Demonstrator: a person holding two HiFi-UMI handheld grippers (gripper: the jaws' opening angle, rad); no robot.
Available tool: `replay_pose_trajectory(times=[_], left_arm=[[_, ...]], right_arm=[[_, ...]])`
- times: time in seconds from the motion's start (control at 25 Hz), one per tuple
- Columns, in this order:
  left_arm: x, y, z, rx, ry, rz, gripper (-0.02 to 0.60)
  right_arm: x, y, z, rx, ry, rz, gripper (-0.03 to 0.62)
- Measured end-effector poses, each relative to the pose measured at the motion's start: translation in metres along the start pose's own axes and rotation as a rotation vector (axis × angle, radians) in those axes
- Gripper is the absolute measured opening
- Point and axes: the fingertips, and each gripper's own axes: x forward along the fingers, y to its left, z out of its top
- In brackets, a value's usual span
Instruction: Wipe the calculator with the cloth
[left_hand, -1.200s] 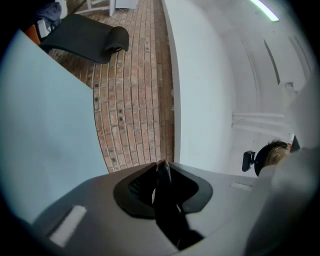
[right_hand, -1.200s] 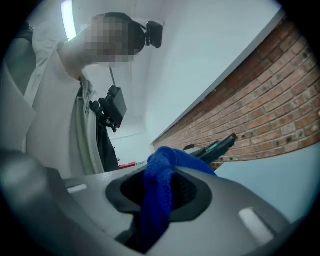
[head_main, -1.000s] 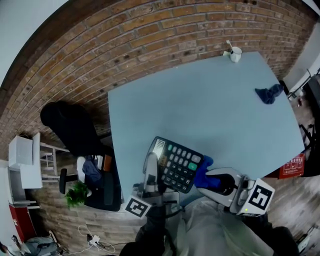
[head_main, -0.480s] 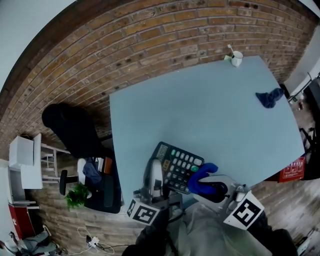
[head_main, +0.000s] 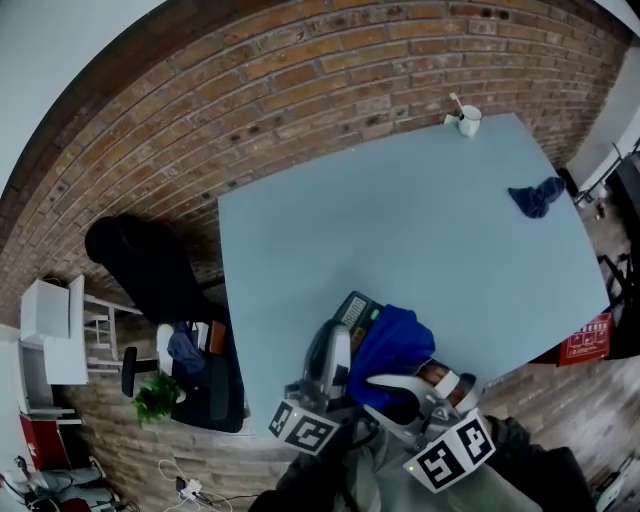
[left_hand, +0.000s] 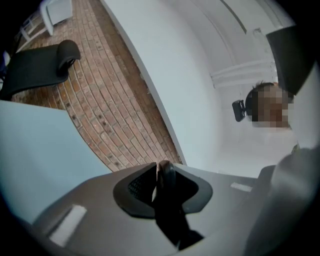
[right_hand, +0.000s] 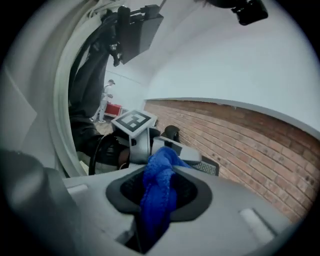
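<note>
The dark calculator (head_main: 354, 308) is near the table's front edge, mostly covered by a blue cloth (head_main: 392, 342); only its display end shows. My left gripper (head_main: 335, 345) is shut on the calculator's left edge, which appears edge-on as a thin dark strip (left_hand: 165, 181) between the jaws (left_hand: 161, 172). My right gripper (head_main: 392, 378) is shut on the blue cloth (right_hand: 159, 192), which bunches up out of its jaws (right_hand: 161, 185) and lies over the keys. In the right gripper view the calculator's display (right_hand: 207, 167) and the left gripper's marker cube (right_hand: 132, 121) show just beyond the cloth.
A second blue cloth (head_main: 535, 197) lies near the light blue table's (head_main: 400, 220) right edge. A white cup (head_main: 468, 119) with a stick in it stands at the far right corner. A black chair (head_main: 145, 265) and a small plant (head_main: 157, 397) are left of the table.
The right gripper has swung the cloth up over the calculator, now covering most of the keys. Both grippers have rolled and shifted right and nearer; the calculator has moved with the left one.
</note>
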Motion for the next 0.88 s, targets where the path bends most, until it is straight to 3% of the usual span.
replay_pose_trajectory(times=[0.12, 0.28, 0.4, 0.48, 0.6, 0.68, 0.88], left_arm=[[-0.003, -0.002, 0.000, -0.011, 0.001, -0.022, 0.063], [-0.003, -0.009, -0.002, 0.013, 0.012, -0.043, 0.064], [-0.003, -0.009, -0.004, 0.013, 0.023, -0.040, 0.066], [-0.004, -0.008, -0.006, 0.013, 0.032, -0.033, 0.066], [-0.004, -0.008, -0.008, 0.011, 0.052, -0.046, 0.062], [-0.003, -0.010, -0.009, 0.009, 0.057, -0.065, 0.063], [-0.002, -0.021, -0.016, 0.032, 0.088, -0.112, 0.064]], right_arm=[[-0.006, -0.020, -0.007, 0.089, -0.036, 0.003, 0.106], [-0.013, -0.071, -0.034, 0.146, 0.005, -0.134, 0.106], [-0.009, -0.091, -0.038, 0.183, -0.054, -0.182, 0.106], [-0.006, -0.085, -0.036, 0.180, -0.037, -0.148, 0.106], [-0.001, -0.048, -0.014, 0.138, -0.034, 0.008, 0.106], [0.001, -0.037, -0.007, 0.115, -0.040, 0.048, 0.106], [0.000, -0.093, -0.019, 0.176, -0.123, -0.118, 0.106]])
